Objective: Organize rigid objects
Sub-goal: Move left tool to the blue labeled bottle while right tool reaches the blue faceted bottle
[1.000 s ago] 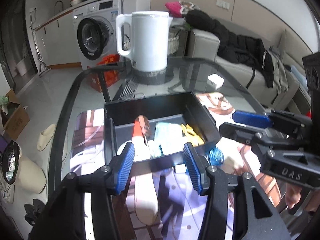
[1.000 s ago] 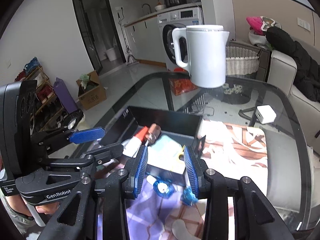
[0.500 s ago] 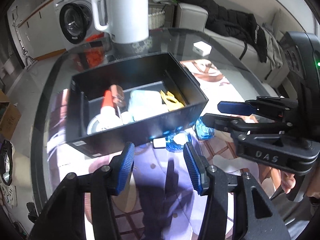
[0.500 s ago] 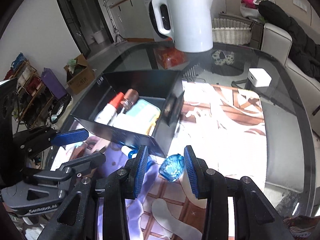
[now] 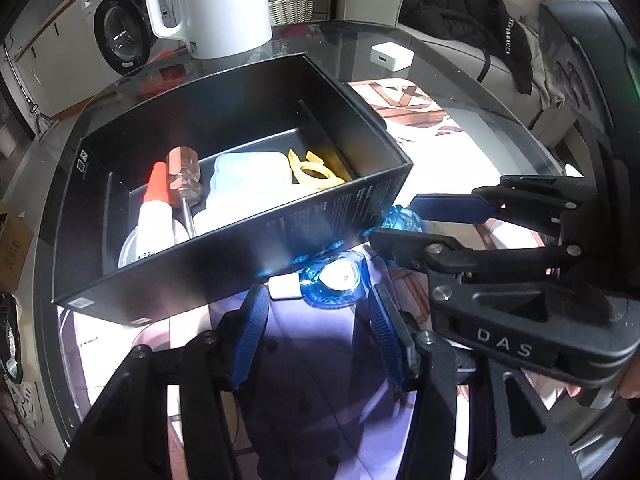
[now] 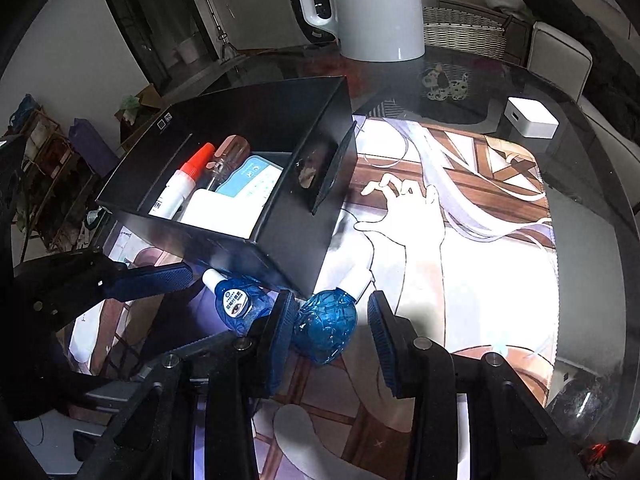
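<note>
Two hand-held grippers point steeply down at a printed mat [image 6: 460, 264] on a glass desk [image 6: 592, 216]. The left gripper [image 5: 318, 312] has its fingers released, standing apart on either side of a small blue eye-drop bottle [image 5: 334, 276] with a white cap that lies on the mat just in front of them, neither pad touching it. The right gripper [image 6: 330, 332] likewise has its fingers released, though its left pad sits right against a second blue bottle [image 6: 326, 330] lying between them, with a clear gap on the other side. Both bottles lie on the mat at the near corner of an open black box [image 5: 224, 248], just beside its wall. Inside the box are a white tube with a red cap [image 5: 154, 204], a screwdriver with a clear handle [image 5: 182, 180], a pale blue case [image 5: 248, 176] and a yellow plastic piece [image 5: 314, 170]. Beyond the box stand a white kettle [image 5: 216, 4] and a small white charger [image 5: 391, 56].
</note>
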The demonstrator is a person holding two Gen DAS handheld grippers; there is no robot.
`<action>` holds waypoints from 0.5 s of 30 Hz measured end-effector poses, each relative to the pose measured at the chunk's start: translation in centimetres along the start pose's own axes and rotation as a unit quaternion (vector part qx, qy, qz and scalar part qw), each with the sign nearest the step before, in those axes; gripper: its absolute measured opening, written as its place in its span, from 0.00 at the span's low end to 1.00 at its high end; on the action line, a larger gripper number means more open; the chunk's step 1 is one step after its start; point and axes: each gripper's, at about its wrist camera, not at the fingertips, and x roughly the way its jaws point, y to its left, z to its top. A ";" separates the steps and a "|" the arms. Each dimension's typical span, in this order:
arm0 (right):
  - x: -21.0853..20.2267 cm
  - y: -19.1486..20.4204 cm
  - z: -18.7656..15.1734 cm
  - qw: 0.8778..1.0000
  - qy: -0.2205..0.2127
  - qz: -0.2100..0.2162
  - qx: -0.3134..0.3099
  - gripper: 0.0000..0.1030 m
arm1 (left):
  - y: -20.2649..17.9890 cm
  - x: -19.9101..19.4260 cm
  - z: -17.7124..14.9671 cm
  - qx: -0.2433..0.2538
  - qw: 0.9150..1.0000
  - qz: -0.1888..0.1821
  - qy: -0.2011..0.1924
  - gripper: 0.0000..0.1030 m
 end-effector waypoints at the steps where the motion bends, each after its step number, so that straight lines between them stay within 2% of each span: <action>1: 0.1 0.0 0.1 1.000 0.002 -0.002 0.000 0.39 | 0.0 0.1 0.1 0.001 1.000 -0.001 0.001 0.51; 5: 0.4 -0.2 0.2 1.000 0.009 -0.008 -0.005 0.38 | -0.3 0.5 0.3 0.004 1.000 -0.001 0.000 0.53; 8: 0.4 -0.6 0.1 1.000 0.012 -0.011 -0.002 0.30 | -0.6 0.8 0.5 0.006 1.000 -0.001 0.004 0.53; 12: -0.1 -1.5 -0.2 1.000 0.013 -0.008 0.004 0.30 | -1.2 1.6 0.7 0.014 1.000 0.004 0.011 0.53; 15: -0.3 -1.9 -0.4 1.000 0.014 -0.006 0.007 0.30 | -1.5 1.6 0.8 0.021 1.000 0.004 0.008 0.49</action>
